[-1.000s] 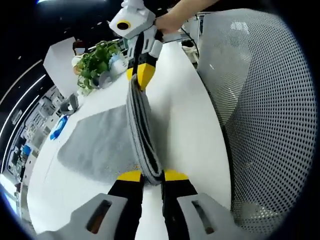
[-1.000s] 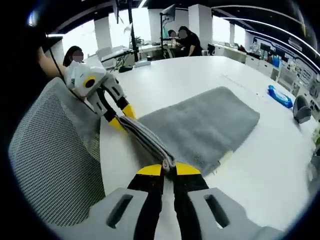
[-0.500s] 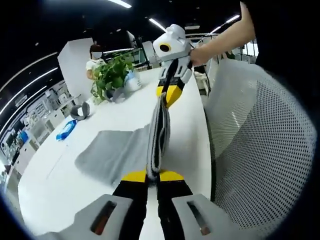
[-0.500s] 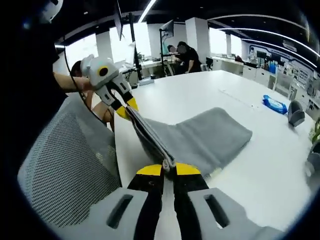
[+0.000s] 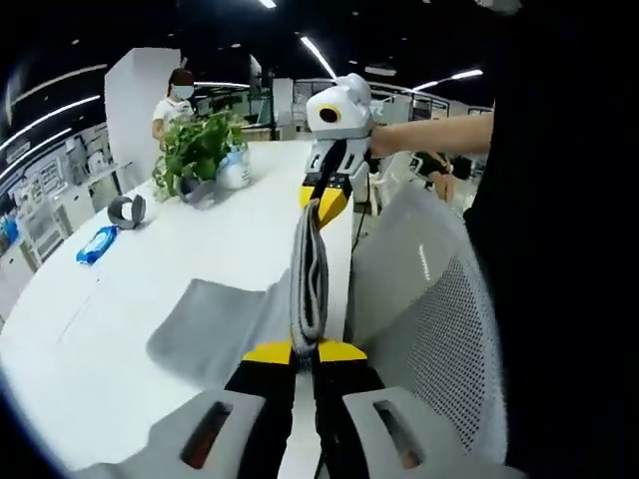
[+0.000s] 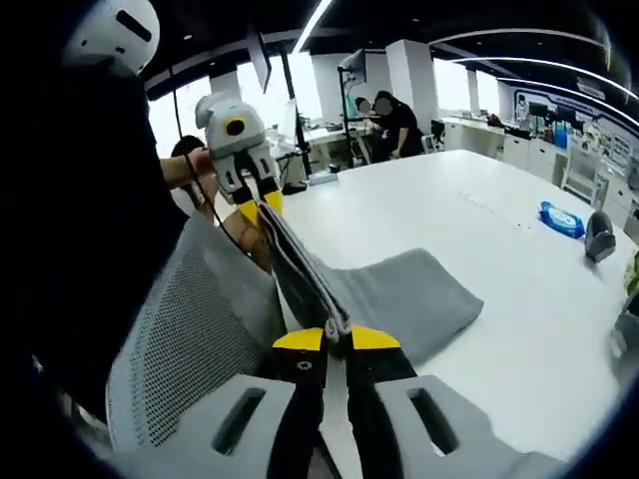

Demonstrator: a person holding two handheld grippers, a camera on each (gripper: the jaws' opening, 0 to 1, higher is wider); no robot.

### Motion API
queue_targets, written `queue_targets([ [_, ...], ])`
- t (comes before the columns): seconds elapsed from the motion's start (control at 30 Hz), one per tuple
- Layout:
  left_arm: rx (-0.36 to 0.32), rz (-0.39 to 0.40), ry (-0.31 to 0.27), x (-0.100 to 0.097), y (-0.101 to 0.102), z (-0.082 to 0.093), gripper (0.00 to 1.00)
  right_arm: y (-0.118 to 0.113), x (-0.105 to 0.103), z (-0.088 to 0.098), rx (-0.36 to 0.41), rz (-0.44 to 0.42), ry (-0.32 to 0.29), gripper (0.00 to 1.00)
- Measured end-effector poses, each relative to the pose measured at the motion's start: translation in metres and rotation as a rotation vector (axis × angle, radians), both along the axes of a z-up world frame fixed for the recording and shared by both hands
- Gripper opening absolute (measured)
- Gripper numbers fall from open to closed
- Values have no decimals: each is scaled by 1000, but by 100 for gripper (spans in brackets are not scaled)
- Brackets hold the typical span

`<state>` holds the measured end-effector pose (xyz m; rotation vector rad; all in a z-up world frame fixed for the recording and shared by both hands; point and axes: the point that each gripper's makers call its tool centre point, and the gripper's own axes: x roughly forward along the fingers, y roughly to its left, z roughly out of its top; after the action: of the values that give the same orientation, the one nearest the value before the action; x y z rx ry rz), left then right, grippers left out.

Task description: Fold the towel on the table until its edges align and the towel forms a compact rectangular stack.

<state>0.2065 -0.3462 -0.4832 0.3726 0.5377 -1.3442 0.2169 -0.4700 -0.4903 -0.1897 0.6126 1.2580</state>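
Above table [image 5: 150, 259], towel [image 5: 309, 271] now higher.

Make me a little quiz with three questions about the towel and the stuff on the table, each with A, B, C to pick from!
1. Where is the blue packet?
A. on the white table
B. on the grey mesh chair
C. on the towel

2. What colour is the soft fabric towel?
A. red
B. grey
C. green

3. How is the towel's near edge held?
A. lying flat and loose
B. stretched between the left hand-held gripper and the right hand-held gripper
C. rolled into a ball

Answers: 1 A, the packet lies on the tabletop far from the towel. 2 B, it is grey all over. 3 B, each yellow-tipped pair of jaws is shut on one end of it.
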Motion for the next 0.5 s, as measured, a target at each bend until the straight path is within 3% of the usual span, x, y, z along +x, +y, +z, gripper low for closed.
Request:
queue_targets([
  [0.2,-63,5,76,-9,-1,21,6,0,-8,21,48,2,15,4],
  [0.5,-77,2,108,-16,0,27,6,4,-16,29,60,21,34,4],
])
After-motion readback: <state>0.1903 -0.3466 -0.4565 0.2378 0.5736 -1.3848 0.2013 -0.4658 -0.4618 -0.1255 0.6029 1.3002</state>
